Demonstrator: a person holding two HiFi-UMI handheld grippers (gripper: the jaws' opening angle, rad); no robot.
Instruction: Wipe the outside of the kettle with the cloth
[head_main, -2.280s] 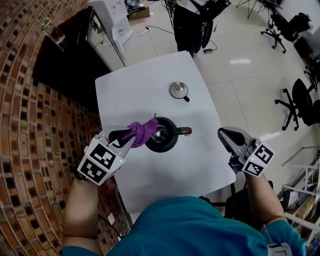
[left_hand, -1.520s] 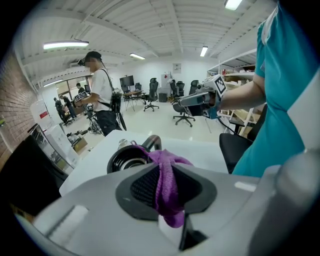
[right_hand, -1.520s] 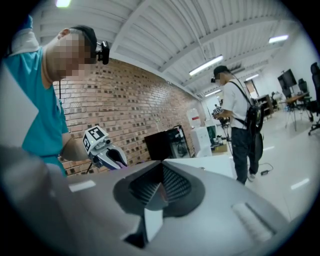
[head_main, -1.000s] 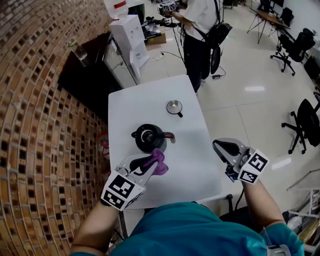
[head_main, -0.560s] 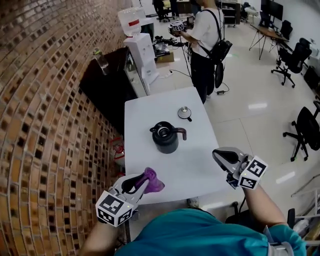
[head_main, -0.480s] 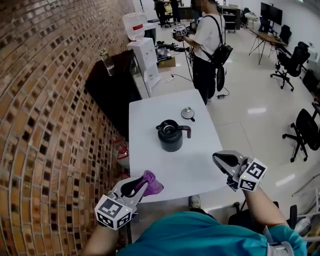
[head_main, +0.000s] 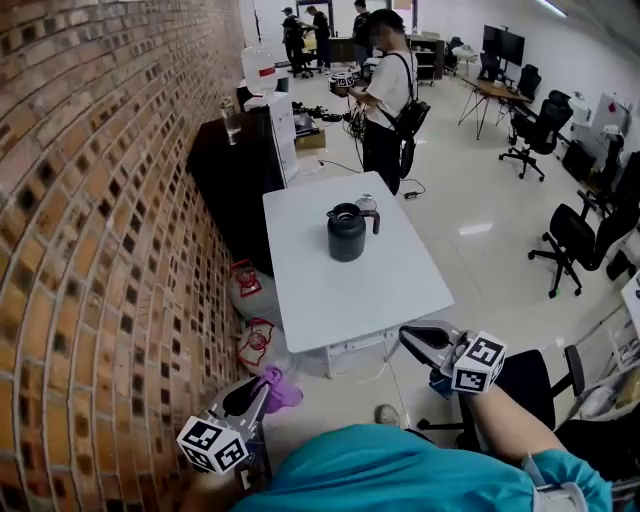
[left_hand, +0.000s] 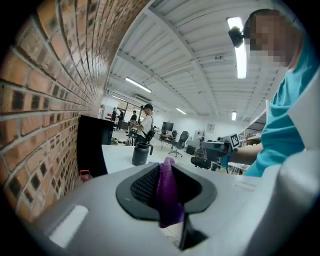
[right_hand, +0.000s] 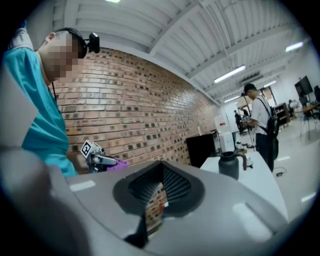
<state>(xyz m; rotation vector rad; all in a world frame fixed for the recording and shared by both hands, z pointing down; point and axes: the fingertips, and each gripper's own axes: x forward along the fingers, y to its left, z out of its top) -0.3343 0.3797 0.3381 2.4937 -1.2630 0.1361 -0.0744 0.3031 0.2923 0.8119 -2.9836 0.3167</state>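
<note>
Lid (head_main: 366, 203) partly behind kettle (head_main: 346, 233)

Left gripper (head_main: 266, 387): low at the person's left side, close to the torso, jaws pointing forward. They're clamped on a fold of purple cloth (head_main: 284, 392), which fills the gap between them. Its marker cube (head_main: 212, 445) is at the rear end.
Right gripper (head_main: 410, 338): out front on the right, bare forearm (head_main: 505, 425) extended, jaws pointing forward-left. Tips are together with nothing between them.
The two grippers are well apart.
</note>
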